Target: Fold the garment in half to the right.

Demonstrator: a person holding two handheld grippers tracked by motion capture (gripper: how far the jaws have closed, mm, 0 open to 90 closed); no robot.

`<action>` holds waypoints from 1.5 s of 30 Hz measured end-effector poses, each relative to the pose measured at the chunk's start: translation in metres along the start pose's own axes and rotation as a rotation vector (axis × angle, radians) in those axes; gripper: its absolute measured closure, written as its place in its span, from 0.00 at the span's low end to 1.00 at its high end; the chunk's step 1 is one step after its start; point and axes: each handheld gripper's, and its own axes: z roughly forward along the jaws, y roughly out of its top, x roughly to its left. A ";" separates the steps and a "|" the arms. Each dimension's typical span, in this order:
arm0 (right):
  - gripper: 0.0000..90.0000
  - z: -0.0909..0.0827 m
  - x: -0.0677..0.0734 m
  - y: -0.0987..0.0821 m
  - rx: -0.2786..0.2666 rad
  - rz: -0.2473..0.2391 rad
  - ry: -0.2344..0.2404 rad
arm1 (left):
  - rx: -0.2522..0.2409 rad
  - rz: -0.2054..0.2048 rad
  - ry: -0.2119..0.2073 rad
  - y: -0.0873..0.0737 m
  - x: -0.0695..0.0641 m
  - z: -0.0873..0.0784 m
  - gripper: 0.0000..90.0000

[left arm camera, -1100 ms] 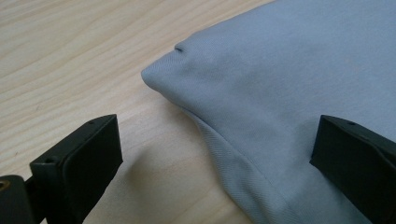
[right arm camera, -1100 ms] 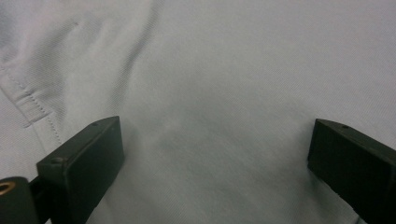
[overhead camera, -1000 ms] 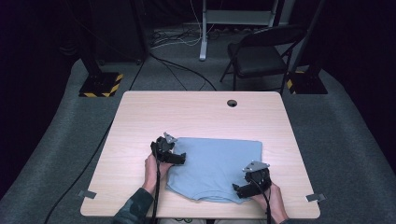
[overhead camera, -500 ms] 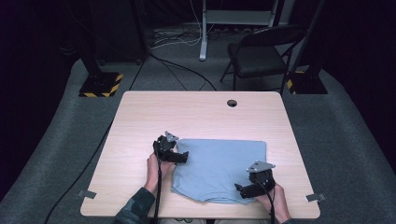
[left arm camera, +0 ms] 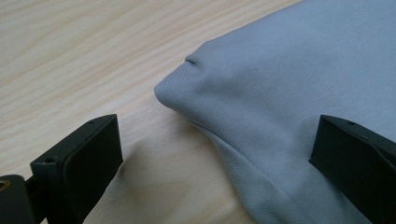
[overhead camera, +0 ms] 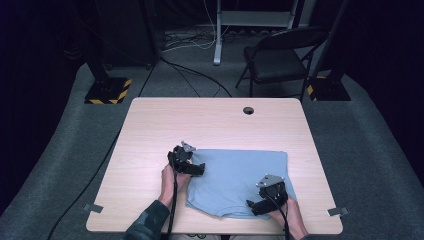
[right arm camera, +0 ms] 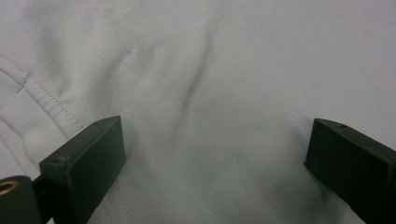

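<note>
Both grippers, left gripper (overhead camera: 198, 169) and right gripper (overhead camera: 252, 205), hover wide-jawed over the blue cloth (overhead camera: 240, 175).

A pale wooden tabletop (overhead camera: 210, 125) stands on grey carpet floor (overhead camera: 365, 150) — behind it a black folding chair (overhead camera: 282, 55), yellow-black striped stand bases (overhead camera: 107, 90) and loose cables (overhead camera: 195, 40) in dim light.

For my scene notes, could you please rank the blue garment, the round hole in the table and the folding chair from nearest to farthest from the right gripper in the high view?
From the right gripper:
1. Blue garment, directly under it, near edge.
2. Round hole, at the table's far edge.
3. Folding chair, on the floor beyond the table.
</note>
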 end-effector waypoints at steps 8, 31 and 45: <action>0.05 -0.006 -0.004 -0.004 0.004 0.014 0.000 | 0.001 -0.003 -0.036 0.001 0.001 -0.002 0.01; 0.04 -0.005 0.000 -0.004 0.017 0.001 0.004 | 0.009 0.027 -0.043 0.005 -0.010 0.004 0.01; 0.05 0.011 0.018 0.016 0.003 -0.048 0.040 | 0.012 0.018 0.014 0.009 0.000 0.002 0.02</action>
